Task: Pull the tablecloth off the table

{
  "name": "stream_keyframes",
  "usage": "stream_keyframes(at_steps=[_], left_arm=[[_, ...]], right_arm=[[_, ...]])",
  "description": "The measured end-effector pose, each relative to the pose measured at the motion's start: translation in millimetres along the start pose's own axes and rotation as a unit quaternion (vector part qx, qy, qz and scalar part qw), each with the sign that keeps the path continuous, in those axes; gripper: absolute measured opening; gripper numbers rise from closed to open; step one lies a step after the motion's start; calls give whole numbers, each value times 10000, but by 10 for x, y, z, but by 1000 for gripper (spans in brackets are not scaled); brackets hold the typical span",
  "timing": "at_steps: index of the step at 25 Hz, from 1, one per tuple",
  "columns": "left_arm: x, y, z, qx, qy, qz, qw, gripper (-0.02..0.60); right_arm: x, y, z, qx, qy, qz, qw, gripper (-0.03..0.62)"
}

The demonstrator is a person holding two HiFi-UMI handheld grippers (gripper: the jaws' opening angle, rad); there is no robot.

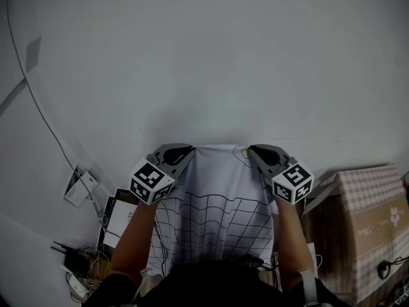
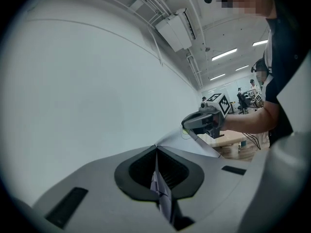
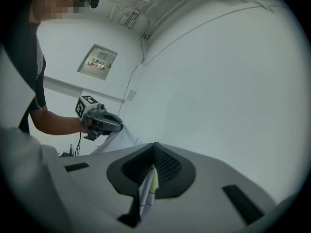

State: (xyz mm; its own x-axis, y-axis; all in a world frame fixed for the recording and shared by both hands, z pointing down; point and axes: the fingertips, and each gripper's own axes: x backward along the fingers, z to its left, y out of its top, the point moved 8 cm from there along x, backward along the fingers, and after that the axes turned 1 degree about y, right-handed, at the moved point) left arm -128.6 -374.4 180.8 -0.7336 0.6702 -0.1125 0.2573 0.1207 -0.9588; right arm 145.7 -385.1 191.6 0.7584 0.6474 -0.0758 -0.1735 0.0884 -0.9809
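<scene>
Tablecloth (image 1: 220,203), white with a dark grid, hanging free in front of the person, its top edge stretched level between the two grippers. Left gripper (image 1: 184,155): jaws closed tight on a fold at the cloth's upper left corner. Right gripper (image 1: 252,151): jaws closed the same way on the upper right corner. Beyond the cloth's top edge, a broad white wall (image 1: 204,56). Left of the cloth, a thin cable (image 1: 38,107) and a tangle of leads (image 1: 83,261). Right of the cloth and near its side edge, furniture under checked fabric (image 1: 370,216).
</scene>
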Motion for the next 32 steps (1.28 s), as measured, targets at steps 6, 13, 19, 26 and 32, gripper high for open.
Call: stream_keyframes(at_steps=[6,13,19,26,32], left_arm=[[50,121,31,-40,23,-146,9999,14],[64,309,132,-49,7,-214,9998,14],[104,374,174,22,20,-342,9994,14],[164,472,154,-135,59,-451,9989,14],[173,710,171,-360,78,-620,9974,14]], right_arm=[[7,171,5,164,-36,-12,9999,21],[-22,388,-66,153,-22,-100,9998,20],[-32,512,-60,238,-11,-180,9996,20],[15,624,-33,300,-27,-335,9990,20],[112,781,-62,445,-59,-518,9976,21]])
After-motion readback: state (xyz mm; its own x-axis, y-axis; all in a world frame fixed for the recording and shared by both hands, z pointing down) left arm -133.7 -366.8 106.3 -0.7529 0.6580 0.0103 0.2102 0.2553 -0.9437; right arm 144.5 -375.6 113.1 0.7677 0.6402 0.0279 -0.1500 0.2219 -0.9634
